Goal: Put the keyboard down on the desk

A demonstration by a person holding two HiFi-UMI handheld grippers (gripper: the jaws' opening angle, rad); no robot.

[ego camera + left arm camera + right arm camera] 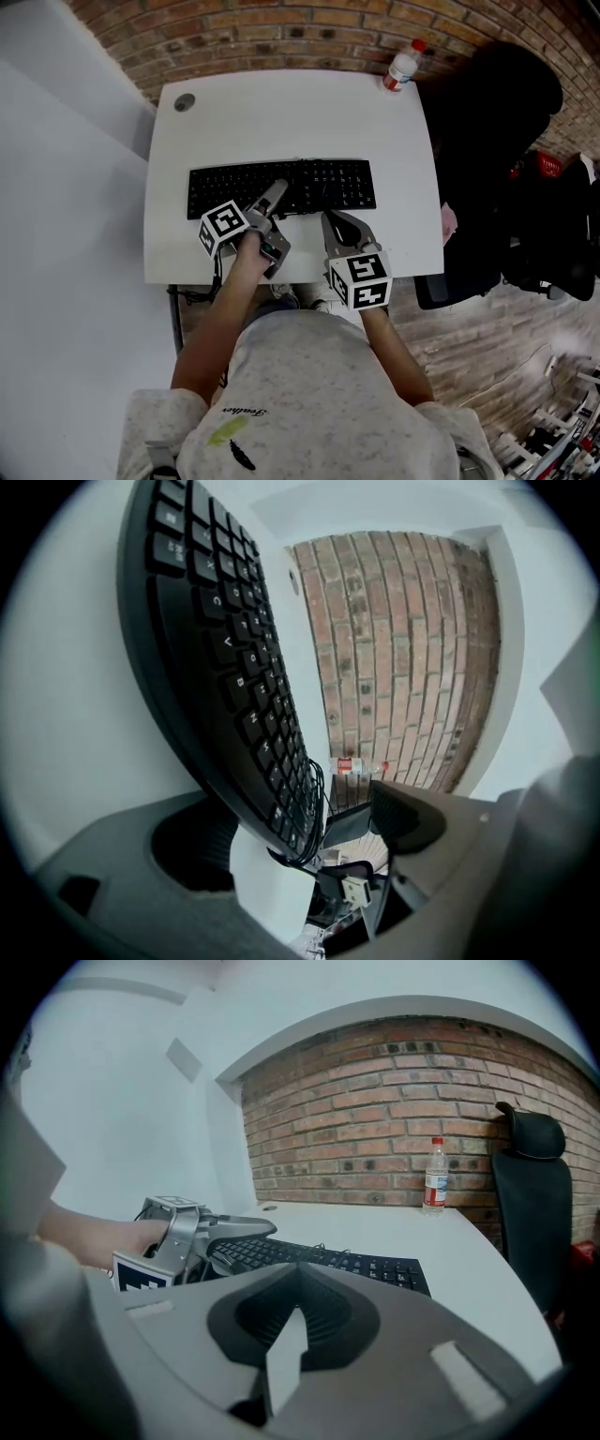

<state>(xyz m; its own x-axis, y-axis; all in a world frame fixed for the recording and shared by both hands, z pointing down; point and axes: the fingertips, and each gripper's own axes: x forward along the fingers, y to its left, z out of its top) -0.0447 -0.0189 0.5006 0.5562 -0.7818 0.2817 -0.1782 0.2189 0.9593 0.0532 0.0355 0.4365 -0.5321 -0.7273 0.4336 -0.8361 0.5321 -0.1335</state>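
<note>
The black keyboard [281, 187] lies flat on the white desk [281, 112], long side left to right. My left gripper [274, 197] reaches over the keyboard's front edge near its middle. In the left gripper view the keyboard [234, 667] passes between the wide-apart jaws of the left gripper [300, 841], close to the left-hand pad, and neither pad presses on it. My right gripper [333, 223] rests just in front of the keyboard's right half, off it. In its own view the right gripper [291, 1335] has its jaws together with nothing between them, and the keyboard [319, 1258] lies beyond.
A plastic bottle [403, 66] with a red cap stands at the desk's far right corner. A round cable hole [185, 102] sits at the far left. A black office chair [497, 141] stands right of the desk. The keyboard's cable and USB plug [354, 889] hang loose.
</note>
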